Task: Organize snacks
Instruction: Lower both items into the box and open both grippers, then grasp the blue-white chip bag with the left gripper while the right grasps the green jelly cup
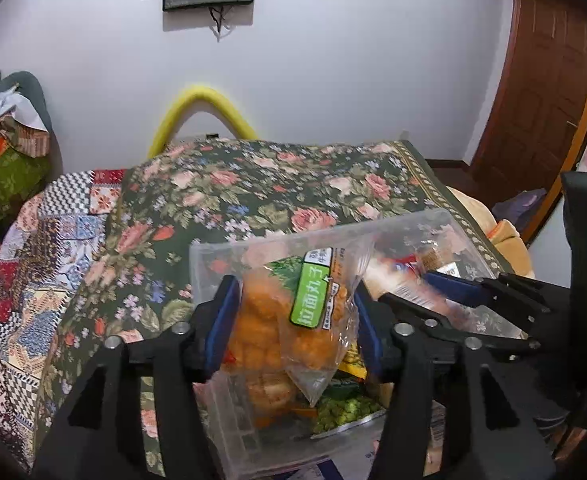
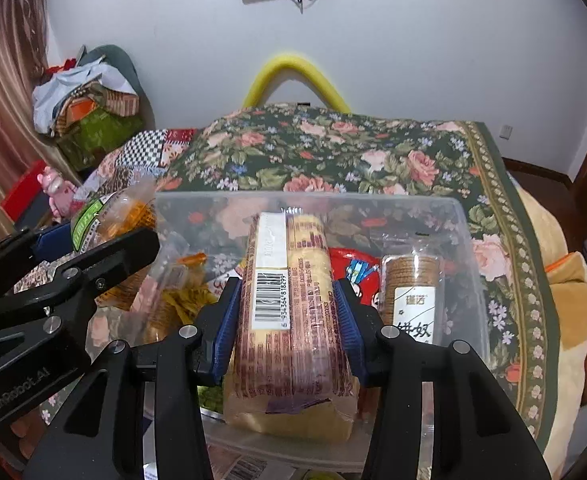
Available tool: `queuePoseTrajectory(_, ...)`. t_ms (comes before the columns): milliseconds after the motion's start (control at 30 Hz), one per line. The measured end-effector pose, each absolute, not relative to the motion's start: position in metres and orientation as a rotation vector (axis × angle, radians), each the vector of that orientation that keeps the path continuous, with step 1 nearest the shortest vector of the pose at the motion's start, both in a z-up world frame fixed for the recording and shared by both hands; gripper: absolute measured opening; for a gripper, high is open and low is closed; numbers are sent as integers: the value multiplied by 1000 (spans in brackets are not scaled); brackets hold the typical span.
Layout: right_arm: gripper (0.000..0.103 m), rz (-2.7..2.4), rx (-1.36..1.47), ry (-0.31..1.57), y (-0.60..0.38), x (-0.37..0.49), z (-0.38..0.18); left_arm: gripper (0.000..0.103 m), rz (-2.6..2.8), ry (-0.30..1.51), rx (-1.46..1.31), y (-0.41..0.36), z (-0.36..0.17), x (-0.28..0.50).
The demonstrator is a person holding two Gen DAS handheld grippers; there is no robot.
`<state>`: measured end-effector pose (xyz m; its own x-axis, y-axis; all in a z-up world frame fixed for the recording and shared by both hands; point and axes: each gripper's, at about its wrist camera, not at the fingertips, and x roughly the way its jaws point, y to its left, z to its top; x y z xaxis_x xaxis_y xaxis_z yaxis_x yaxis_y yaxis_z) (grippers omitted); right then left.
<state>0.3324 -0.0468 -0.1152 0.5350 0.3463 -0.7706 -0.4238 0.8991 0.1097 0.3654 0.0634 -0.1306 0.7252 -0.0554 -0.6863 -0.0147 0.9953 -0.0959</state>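
Note:
My left gripper (image 1: 295,306) is shut on a clear bag of orange snack balls (image 1: 289,320) with a green label, held over the left part of a clear plastic bin (image 1: 201,264). My right gripper (image 2: 287,312) is shut on a long yellow cracker packet (image 2: 287,312) with a barcode, held over the middle of the same bin (image 2: 469,232). Inside the bin lie a round stack of brown biscuits (image 2: 413,292), a red packet (image 2: 353,272) and a yellow-green packet (image 2: 185,300). The left gripper and its bag (image 2: 105,220) show at the left of the right wrist view.
The bin sits on a bed with a dark floral cover (image 2: 333,152). A patchwork quilt (image 1: 33,260) lies to the left. A yellow foam arch (image 1: 201,104) stands against the far wall. A pile of cloth and bags (image 2: 89,100) is far left; a wooden door (image 1: 541,80) is right.

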Motion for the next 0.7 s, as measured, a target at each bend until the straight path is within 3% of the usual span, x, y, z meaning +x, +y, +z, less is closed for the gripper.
queuePoseTrajectory(67, 43, 456, -122, 885, -47, 329, -115, 65, -41, 780, -125, 65, -134, 366)
queuePoseTrajectory(700, 46, 485, -126, 799, -86, 269, -79, 68, -25, 800, -138, 77, -111, 295)
